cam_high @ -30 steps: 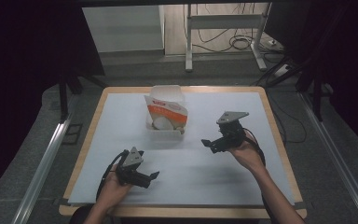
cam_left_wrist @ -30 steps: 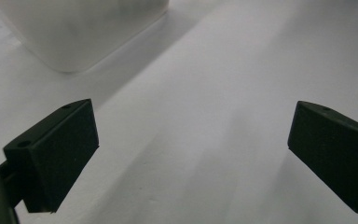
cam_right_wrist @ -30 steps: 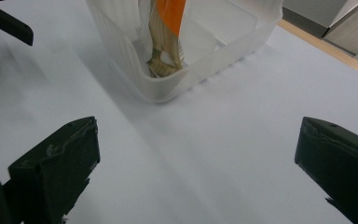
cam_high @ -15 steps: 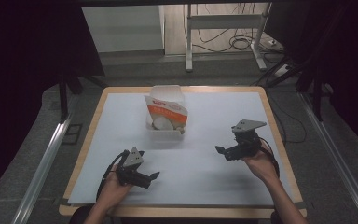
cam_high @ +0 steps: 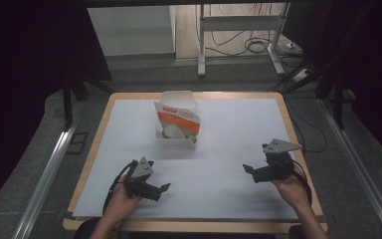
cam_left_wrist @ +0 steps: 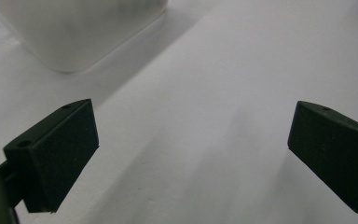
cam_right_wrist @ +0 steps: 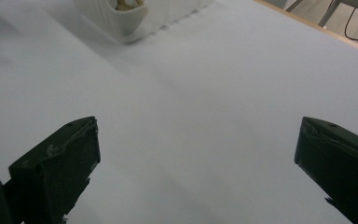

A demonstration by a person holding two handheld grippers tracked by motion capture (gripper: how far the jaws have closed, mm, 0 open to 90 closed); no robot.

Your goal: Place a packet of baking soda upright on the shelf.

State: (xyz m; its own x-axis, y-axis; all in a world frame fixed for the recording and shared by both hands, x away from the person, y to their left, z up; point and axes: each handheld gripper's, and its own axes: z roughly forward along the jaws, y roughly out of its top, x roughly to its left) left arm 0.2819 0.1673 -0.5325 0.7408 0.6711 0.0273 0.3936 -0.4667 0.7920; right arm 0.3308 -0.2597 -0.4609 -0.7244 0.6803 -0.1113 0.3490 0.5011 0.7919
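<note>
Both empty: left gripper low near the tabletop's near-left corner, jaws spread wide, nothing held. Right gripper near the right edge, raised a bit, jaws also wide, pointing inward. Farther back, toward the far edge's middle, a white tub holds an upright pouch. Likely light, thin, crushable; pinch the pouch's top edge or the tub's rim.

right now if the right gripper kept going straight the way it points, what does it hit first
Likely nothing soon: the open right gripper faces bare white table. The white container sits far ahead and off to the left, so probably missed, though depth is unclear.
</note>
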